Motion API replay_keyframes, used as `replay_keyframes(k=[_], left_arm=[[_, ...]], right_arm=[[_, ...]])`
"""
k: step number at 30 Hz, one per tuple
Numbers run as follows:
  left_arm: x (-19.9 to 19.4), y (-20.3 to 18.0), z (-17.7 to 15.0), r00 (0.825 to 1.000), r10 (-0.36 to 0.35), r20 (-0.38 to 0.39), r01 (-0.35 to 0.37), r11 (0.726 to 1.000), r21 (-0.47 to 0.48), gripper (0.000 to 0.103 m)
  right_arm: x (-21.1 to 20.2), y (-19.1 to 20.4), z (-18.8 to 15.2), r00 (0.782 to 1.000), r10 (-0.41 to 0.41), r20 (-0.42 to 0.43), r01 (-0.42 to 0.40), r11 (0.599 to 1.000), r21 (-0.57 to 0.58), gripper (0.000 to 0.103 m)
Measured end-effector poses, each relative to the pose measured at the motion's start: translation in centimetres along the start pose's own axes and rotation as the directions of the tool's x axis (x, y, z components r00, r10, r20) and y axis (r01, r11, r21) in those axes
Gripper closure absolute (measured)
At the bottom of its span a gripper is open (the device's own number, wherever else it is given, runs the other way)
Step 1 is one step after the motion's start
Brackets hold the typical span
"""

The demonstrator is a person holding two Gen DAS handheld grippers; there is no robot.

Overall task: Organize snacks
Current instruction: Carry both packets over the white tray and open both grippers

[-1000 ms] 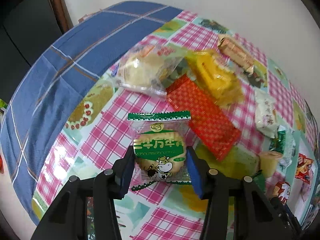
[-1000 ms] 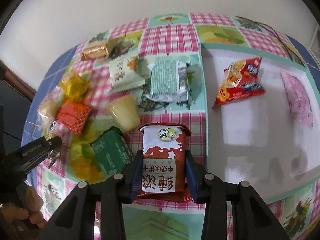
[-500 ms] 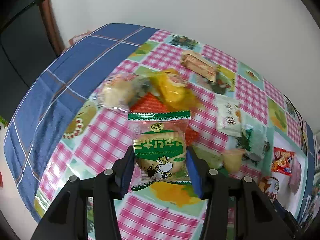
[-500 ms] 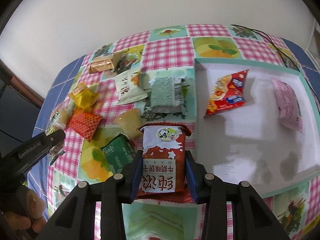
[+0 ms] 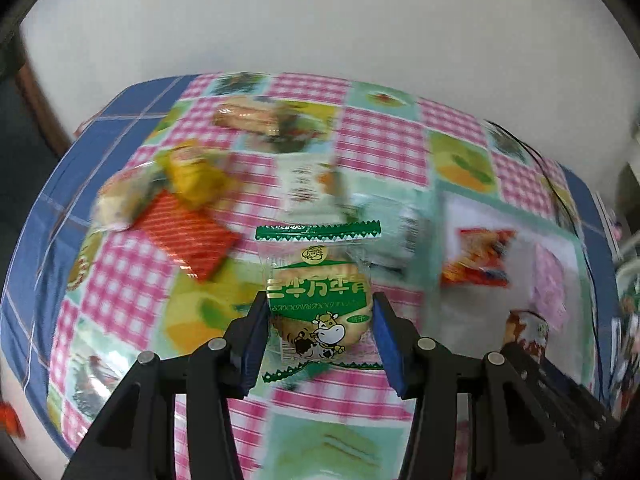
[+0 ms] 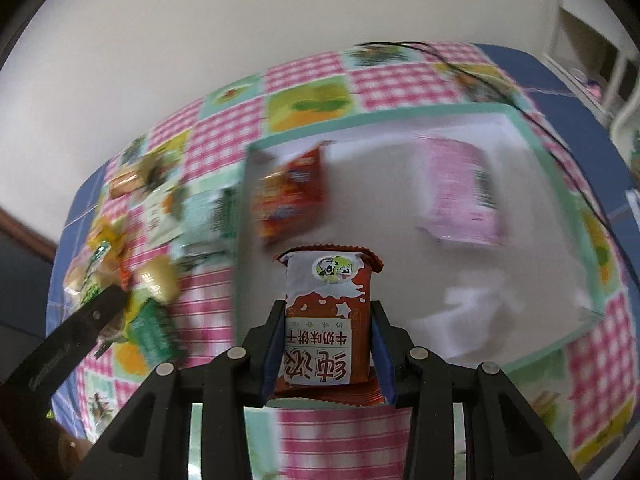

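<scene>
Green-and-clear plastic biscuit packet w/ cow print is clamped in left gripper fingers; red-and-white foil milk-biscuit pack is clamped in right gripper fingers, above white teal-rimmed tray.

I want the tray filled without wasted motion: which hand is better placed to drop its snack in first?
Probably the right. Its gripper holds the red biscuit packet right at the tray. The left gripper and green biscuit packet sit over the tablecloth, beside it.

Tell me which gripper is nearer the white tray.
Right. The right gripper, holding a red packet, hangs over the white tray's near-left part; the left gripper, holding a green packet, is left of it.
</scene>
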State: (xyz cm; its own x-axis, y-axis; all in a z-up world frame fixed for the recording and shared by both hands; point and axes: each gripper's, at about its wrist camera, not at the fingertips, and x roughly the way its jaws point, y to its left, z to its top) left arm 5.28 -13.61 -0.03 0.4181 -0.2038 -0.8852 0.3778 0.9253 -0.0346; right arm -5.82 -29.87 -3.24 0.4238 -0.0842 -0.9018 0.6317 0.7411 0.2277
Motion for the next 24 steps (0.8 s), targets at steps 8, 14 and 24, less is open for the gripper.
replay_keyframes(k=[8,14,24], left_arm=[[0.4,-7.4,-2.2,0.997,-0.067,-0.036,0.072,0.982,0.174,0.052],[1.2,-10.4,-3.3,0.994,-0.09,-0.069,0.103,0.967,0.233,0.052],[2.5,-10.9,-3.8,0.991,-0.085,-0.102,0.108,0.963,0.249,0.051]], right_arm=[[-1.1,-7.8,0.6,0.995,-0.101,0.014,0.098,0.987,0.125,0.061],[-1.6,-11.4,0.7,0.992,-0.122,0.017,0.116,0.974,0.196,0.061],[-0.4,-11.1,0.5,0.993,-0.116,-0.001,0.114,0.977,0.179,0.061]])
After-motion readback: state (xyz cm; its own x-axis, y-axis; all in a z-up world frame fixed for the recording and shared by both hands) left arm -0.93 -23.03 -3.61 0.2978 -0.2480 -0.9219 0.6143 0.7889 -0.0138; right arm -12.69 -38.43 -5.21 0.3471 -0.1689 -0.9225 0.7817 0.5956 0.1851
